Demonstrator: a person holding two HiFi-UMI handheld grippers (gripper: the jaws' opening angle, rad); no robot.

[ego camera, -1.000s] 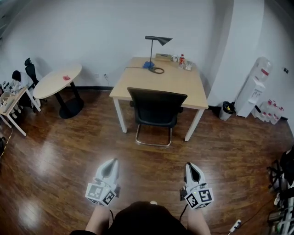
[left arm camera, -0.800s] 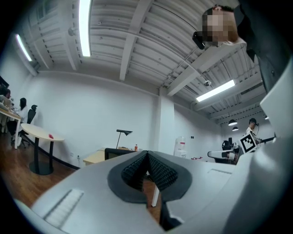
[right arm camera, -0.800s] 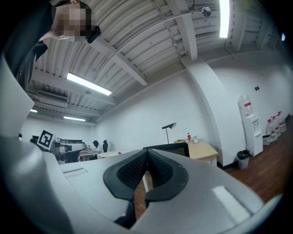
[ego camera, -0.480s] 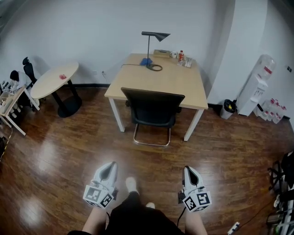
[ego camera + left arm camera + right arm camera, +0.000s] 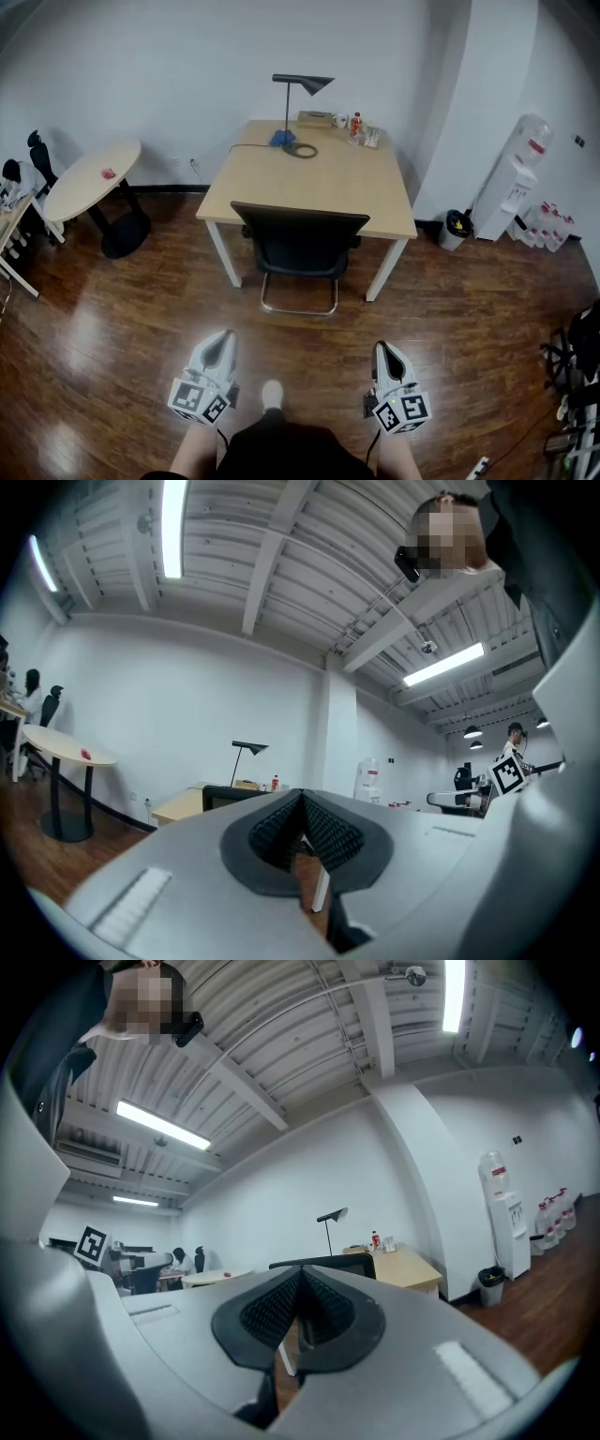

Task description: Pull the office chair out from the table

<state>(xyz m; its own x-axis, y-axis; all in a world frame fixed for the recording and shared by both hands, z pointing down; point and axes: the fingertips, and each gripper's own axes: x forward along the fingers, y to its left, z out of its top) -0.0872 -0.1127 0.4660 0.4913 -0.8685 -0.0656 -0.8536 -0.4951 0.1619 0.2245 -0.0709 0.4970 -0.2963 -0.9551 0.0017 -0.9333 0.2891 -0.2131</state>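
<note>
Straight ahead, the chair [image 5: 300,239] sits mid-frame, well above your left gripper [image 5: 222,339] and right gripper [image 5: 387,349], both closed empty, equally far.

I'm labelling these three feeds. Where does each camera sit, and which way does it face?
Head view: on the person's head, facing forward and steeply down at the floor, chair and table; shows the left hand-held gripper, right hand-held gripper and forearms.
Left gripper view: rides that gripper, looking level along its shut jaws; dark clothing at upper right.
Right gripper view: likewise on the other gripper; dark clothing at upper left.
Shared: all three show chair, table and lamp.
</note>
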